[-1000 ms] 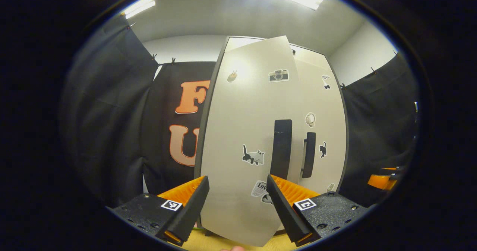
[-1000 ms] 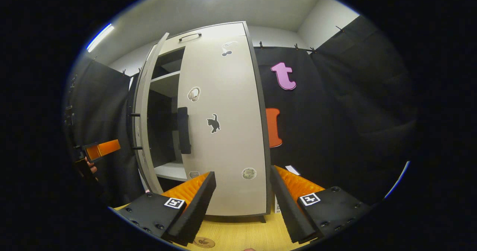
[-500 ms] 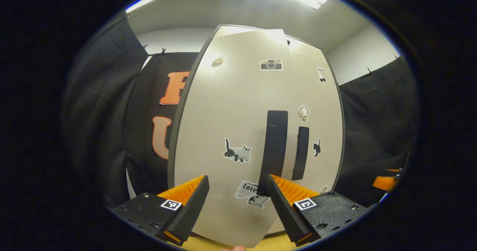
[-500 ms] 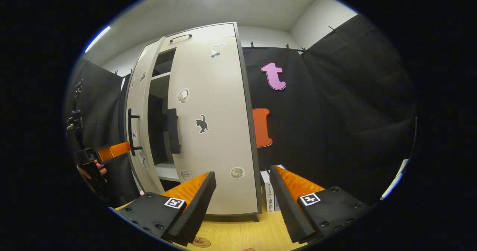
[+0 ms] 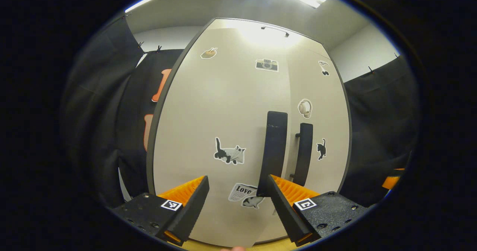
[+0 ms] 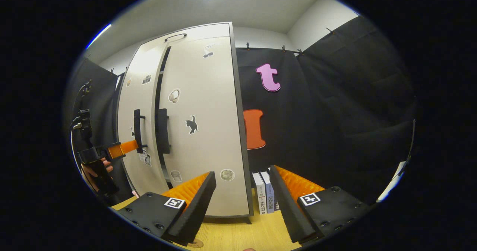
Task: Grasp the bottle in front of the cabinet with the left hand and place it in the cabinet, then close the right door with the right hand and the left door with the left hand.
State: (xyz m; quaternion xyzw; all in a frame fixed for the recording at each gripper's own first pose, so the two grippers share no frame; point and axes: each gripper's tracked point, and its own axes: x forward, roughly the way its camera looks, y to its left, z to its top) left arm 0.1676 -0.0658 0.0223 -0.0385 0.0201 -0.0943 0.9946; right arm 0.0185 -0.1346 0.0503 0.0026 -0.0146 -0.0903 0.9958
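- While the left gripper (image 5: 237, 197) points straight at the cabinet (image 5: 238, 94), its jaws stand spread with nothing between them.
- Beyond those jaws, the left door (image 5: 220, 132) is nearly shut; its dark handle (image 5: 274, 150) rises just above the right-hand finger, and I cannot tell from the left gripper view whether they touch.
- Just past that handle, the right door (image 5: 316, 124) lies flush with its own handle (image 5: 302, 152) close alongside.
- Stickers dot both doors: a cat (image 5: 229, 155), a camera (image 5: 267, 64) and a newspaper scrap (image 5: 243, 193) ahead of the left gripper's jaws.
- From the right gripper view, a narrow dark gap (image 6: 161, 79) shows between the two doors near the top.
- Off to the left of the right gripper (image 6: 242, 202), the left gripper (image 6: 128, 146) reaches the left door's handle (image 6: 138, 130), held by a hand (image 6: 97, 168).
- That right gripper hovers back from the cabinet, jaws spread and empty, above the wooden worktop (image 6: 242, 236).
- Between its jaws, a few books (image 6: 264, 196) stand upright beside the cabinet's right side.
- No sight of the bottle, with the doors all but closed.
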